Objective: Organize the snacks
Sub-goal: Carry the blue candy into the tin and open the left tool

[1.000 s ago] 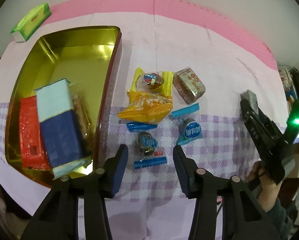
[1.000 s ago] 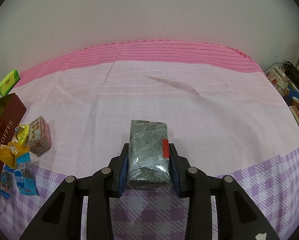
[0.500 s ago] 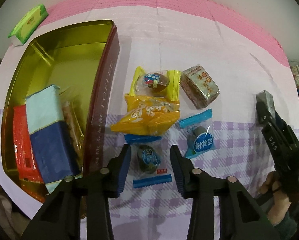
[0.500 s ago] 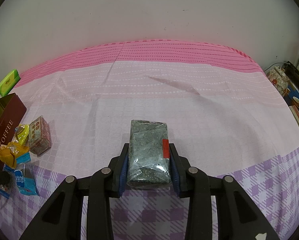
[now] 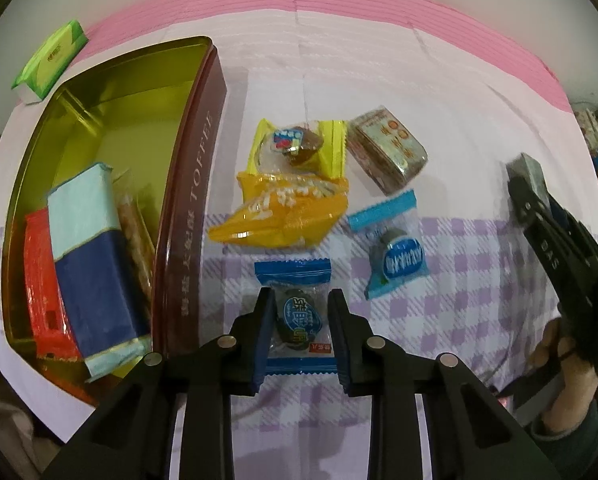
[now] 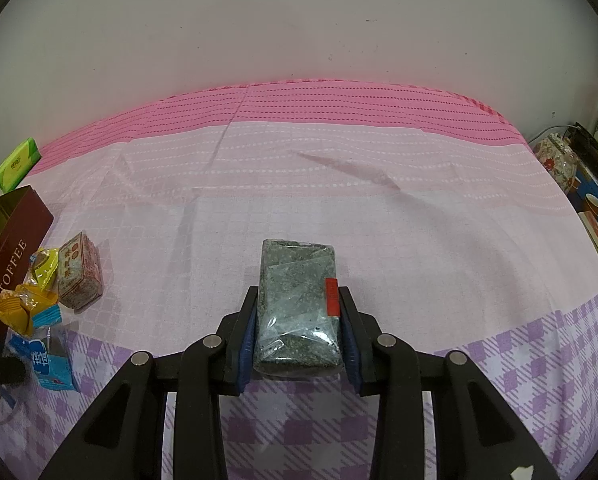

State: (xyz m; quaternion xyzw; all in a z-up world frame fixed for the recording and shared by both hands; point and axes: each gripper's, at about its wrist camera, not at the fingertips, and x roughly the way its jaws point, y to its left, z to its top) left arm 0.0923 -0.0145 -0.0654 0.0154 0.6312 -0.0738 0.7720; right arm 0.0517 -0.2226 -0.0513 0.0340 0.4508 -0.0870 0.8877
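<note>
While clamped: blue-wrapped candy (image 5: 301,314), grey packet (image 6: 298,312).

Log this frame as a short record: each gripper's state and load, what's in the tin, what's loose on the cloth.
left gripper: jaws have just been closing, now shut on the blue-wrapped candy
right gripper: shut on the clear-wrapped dark snack block
toffee tin: open; holds a red packet, a blue and pale-blue packet and a clear pack beside them
loose on tablecloth: orange packet, yellow-edged candy, brown wrapped block, second blue candy
off to the side: green tissue pack
</note>
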